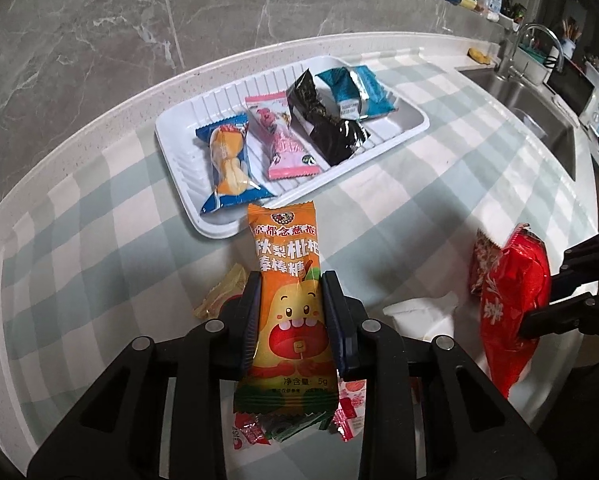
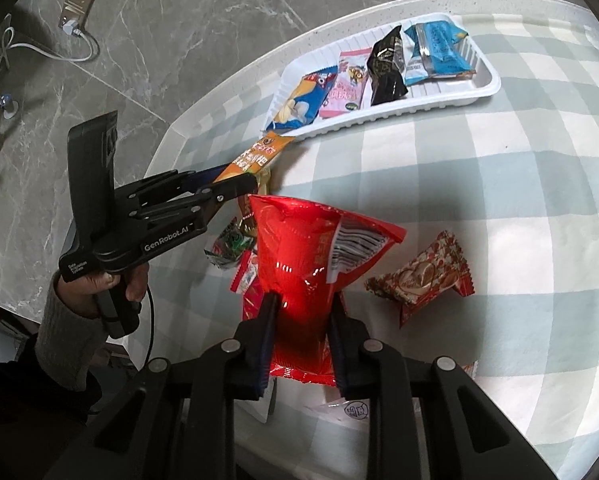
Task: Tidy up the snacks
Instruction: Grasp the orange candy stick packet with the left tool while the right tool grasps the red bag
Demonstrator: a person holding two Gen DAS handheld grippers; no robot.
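"GenRobot.AI" — left gripper (image 2: 235,186); "5g" — orange packet (image 1: 289,300).

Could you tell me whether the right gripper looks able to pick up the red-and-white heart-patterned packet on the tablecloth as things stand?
Probably not yet. The right gripper has its jaws shut on the red packet, so it is occupied. The heart-patterned packet itself lies clear on the cloth with nothing over it.

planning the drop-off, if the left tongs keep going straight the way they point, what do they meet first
Probably the near rim of the white ribbed plastic tray, just past the tip of the orange lollipop packet they grip; depth is uncertain.
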